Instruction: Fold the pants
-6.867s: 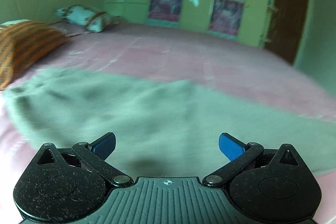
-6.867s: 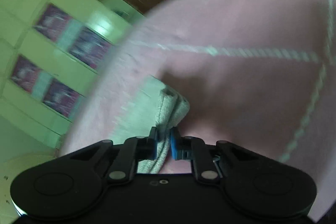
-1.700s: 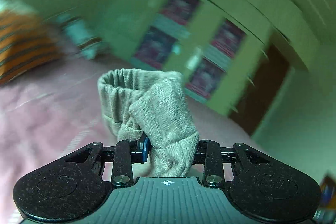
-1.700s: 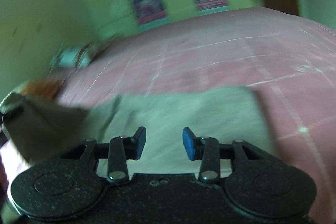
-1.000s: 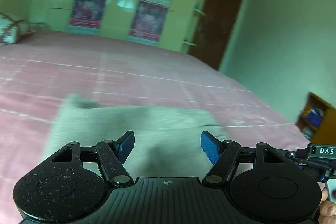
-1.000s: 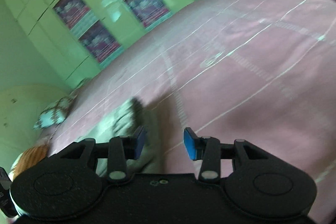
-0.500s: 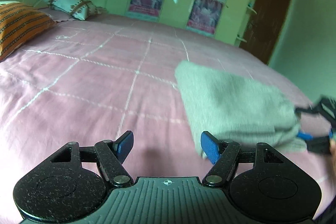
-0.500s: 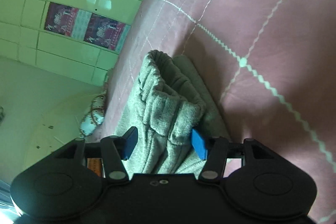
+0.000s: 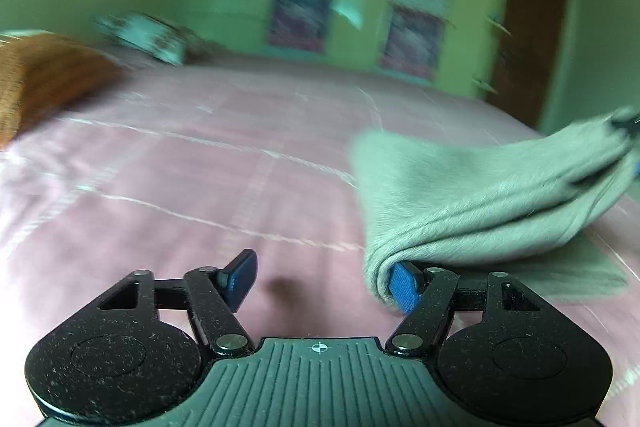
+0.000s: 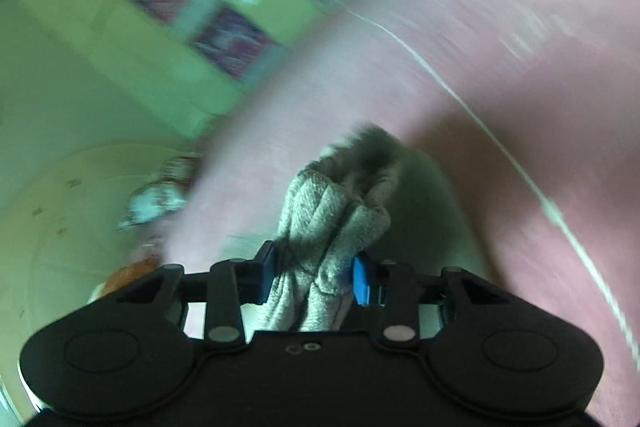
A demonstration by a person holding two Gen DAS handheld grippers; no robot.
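The grey folded pants [image 9: 480, 195] lie on the pink bed sheet [image 9: 200, 187] at the right of the left wrist view. Their far right end is raised off the bed. In the right wrist view my right gripper [image 10: 314, 275] has its jaws closing, and both blue pads press on that bunched grey pants [image 10: 332, 211] end. My left gripper [image 9: 322, 281] is open low over the sheet. The near folded corner of the pants touches the tip of its right finger [image 9: 404, 287]. Only bare sheet shows between its fingers.
An orange striped pillow [image 9: 44, 75] and a patterned pillow [image 9: 148, 35] sit at the bed's far left. Green wardrobe doors with posters [image 9: 412, 39] and a brown door [image 9: 528, 39] stand behind the bed. The view is motion-blurred.
My right gripper has gone from open around the pants' end to pinching it, and that end has risen off the bed. The left gripper has come up against the near fold.
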